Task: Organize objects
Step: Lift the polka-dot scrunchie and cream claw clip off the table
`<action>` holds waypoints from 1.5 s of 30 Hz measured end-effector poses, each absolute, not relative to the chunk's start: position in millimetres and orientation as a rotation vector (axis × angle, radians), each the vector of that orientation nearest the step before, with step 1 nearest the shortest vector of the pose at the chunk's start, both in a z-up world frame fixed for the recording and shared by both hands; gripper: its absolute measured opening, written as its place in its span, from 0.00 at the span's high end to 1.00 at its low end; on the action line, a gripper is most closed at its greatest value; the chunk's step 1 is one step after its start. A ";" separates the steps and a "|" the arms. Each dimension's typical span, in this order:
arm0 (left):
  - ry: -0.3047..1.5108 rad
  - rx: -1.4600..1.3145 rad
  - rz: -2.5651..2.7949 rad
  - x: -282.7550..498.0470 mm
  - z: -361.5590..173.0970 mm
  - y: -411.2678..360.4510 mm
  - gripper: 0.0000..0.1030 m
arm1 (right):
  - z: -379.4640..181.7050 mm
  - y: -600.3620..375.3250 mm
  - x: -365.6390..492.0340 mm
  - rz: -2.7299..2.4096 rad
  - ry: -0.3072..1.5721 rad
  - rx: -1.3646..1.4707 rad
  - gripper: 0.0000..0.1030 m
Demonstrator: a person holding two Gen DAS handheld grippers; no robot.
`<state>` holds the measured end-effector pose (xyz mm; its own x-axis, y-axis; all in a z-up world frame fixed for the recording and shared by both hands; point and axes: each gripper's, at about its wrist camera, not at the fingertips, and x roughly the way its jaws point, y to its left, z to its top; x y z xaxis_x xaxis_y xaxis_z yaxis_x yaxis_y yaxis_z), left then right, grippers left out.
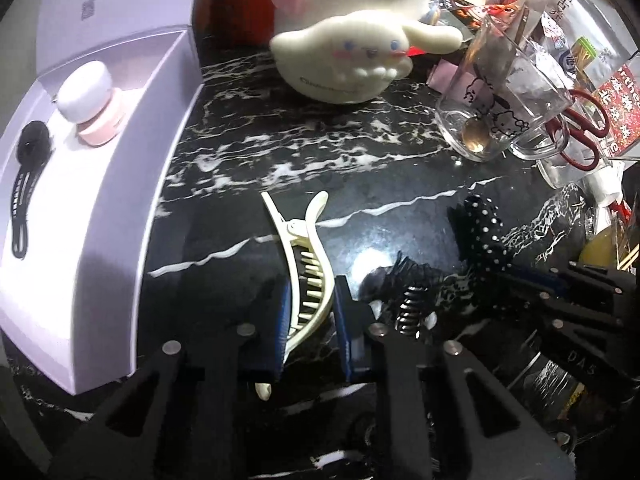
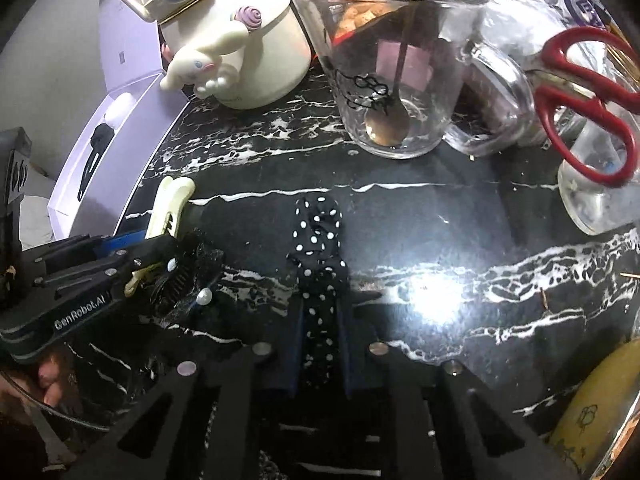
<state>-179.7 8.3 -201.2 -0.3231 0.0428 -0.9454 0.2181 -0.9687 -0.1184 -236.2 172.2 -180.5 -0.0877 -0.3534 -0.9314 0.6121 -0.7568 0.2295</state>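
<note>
Both wrist cameras look steeply down, close over the black marble tabletop (image 1: 400, 168), sharing its cluttered middle.

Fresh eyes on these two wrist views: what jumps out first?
Both grippers are clamped at once on the black marble table: the left gripper on a cream hair claw clip, the right gripper on a black polka-dot bow. Behind them stand a white cartoon-dog pot and a glass mug holding a spoon.

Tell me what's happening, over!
Left gripper shut on cream hair clip. Right gripper shut on polka-dot bow. Both on the marble table. Nothing blocking the white box.
</note>
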 end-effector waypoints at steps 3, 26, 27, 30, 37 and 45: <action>0.331 1.765 -2.437 -175.2 -193.3 5.8 0.81 | -174.8 175.9 -234.5 -1.907 0.286 1.541 0.86; 0.159 1.746 -2.566 -121.6 -98.6 46.5 0.81 | -96.2 226.5 -183.9 -1.989 0.269 1.509 0.86; 0.153 1.751 -2.571 -120.6 -96.9 48.5 0.81 | -93.0 229.1 -182.0 -1.992 0.270 1.508 0.86; 0.142 1.762 -2.580 -116.5 -90.9 54.8 0.81 | -83.8 232.0 -176.1 -2.005 0.277 1.494 0.86; 0.137 1.762 -2.595 -101.8 -78.2 64.9 0.81 | -65.8 237.8 -163.1 -2.027 0.288 1.460 0.86; 0.146 1.714 -2.591 -77.3 -65.0 58.1 0.81 | -53.5 223.1 -143.1 -1.996 0.327 1.407 0.86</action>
